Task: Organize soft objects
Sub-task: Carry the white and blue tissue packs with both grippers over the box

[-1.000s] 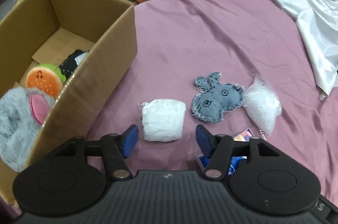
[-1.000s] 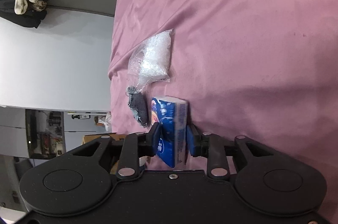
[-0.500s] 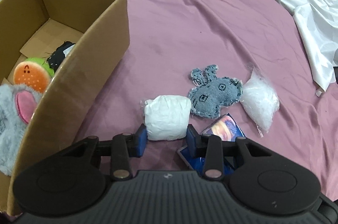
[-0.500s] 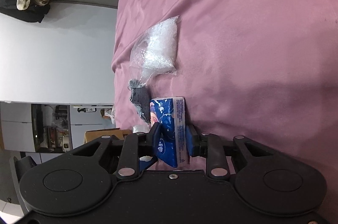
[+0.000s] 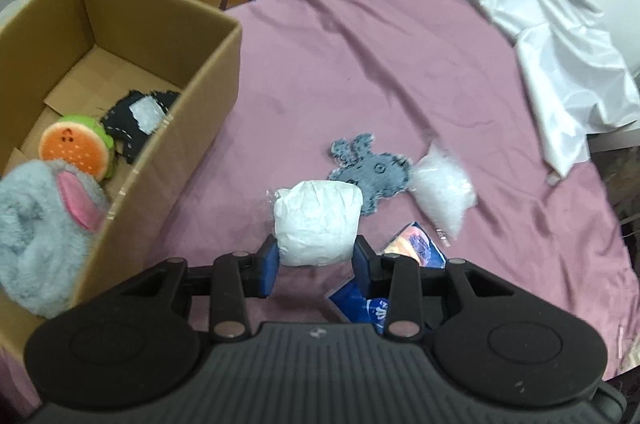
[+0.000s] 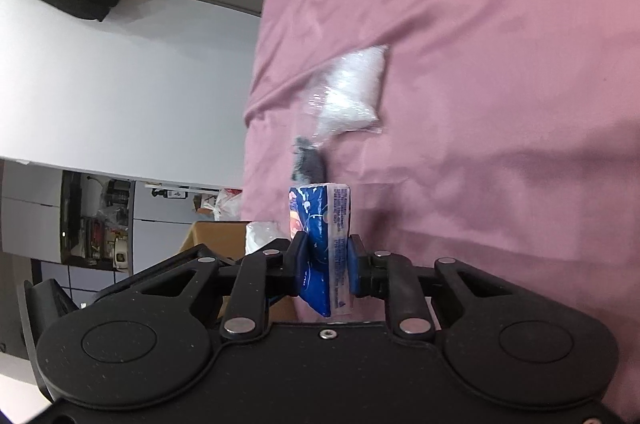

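Pinching a white wrapped bundle (image 5: 318,224) across its width, the left gripper (image 5: 316,264) has its blue pads pressed into both sides, and the bundle hangs just clear of the pink bedspread (image 5: 360,64), near the open cardboard box (image 5: 192,128); the jaws closed in on it within the last second and then held. The bundle looks light and squashy under a crinkly plastic skin, so a grip at its fattest middle should suit it, since an end would likely slide out. Its long axis runs away from the camera, toward the denim rabbit (image 5: 370,170) lying flat beyond it. The right gripper (image 6: 326,264) squeezes a blue tissue pack (image 6: 322,240) on its two broad faces, jaws just now closing tighter on it; the pack seems light, springy and slick, best held near the middle as here. Its long side points forward along the fingers, toward the clear bag of white stuffing (image 6: 350,92) resting on the bedspread
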